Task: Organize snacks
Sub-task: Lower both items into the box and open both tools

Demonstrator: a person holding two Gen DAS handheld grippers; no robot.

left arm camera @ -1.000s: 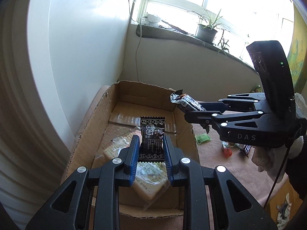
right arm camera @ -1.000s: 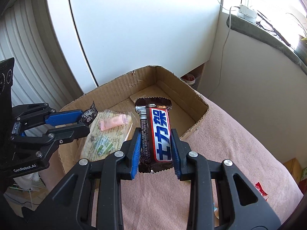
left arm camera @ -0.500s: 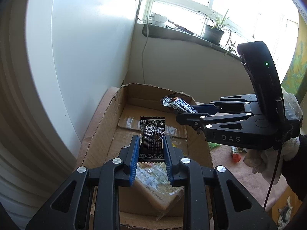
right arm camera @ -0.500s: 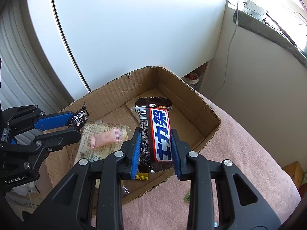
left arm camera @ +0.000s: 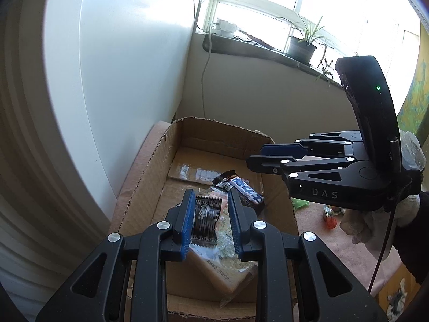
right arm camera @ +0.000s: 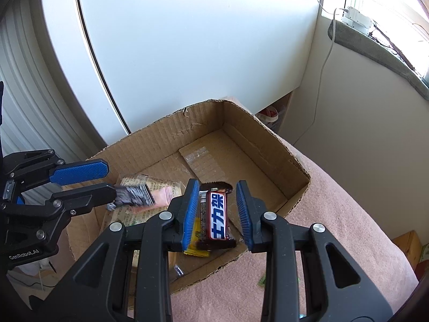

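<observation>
An open cardboard box [right arm camera: 214, 123] stands on a pink cloth. My right gripper [right arm camera: 217, 185] hangs over its near side, open. The brown chocolate bar [right arm camera: 218, 220] lies loose below it on the box floor, on a yellow packet [right arm camera: 197, 252]. In the left wrist view the right gripper [left arm camera: 254, 157] holds nothing, and the chocolate bar [left arm camera: 245, 187] rests in the box [left arm camera: 222, 123]. My left gripper [left arm camera: 210, 196] is over the box too, slightly open. The black patterned packet [left arm camera: 205, 220] sits low with a gap to the right pad. That black packet [right arm camera: 132, 194] is blurred just past the left gripper [right arm camera: 111, 181].
A clear pack of crackers [left arm camera: 228, 263] and a pink candy [right arm camera: 163, 196] lie in the box. Loose green [left arm camera: 300, 204] and red [left arm camera: 331, 218] snacks lie on the pink cloth [right arm camera: 335, 228]. A white cabinet stands behind the box. A gloved hand [left arm camera: 375, 220] holds the right gripper.
The right gripper moved over the box and let go of the chocolate bar, which dropped inside. The black packet slid down out of the left gripper's fingertips.
</observation>
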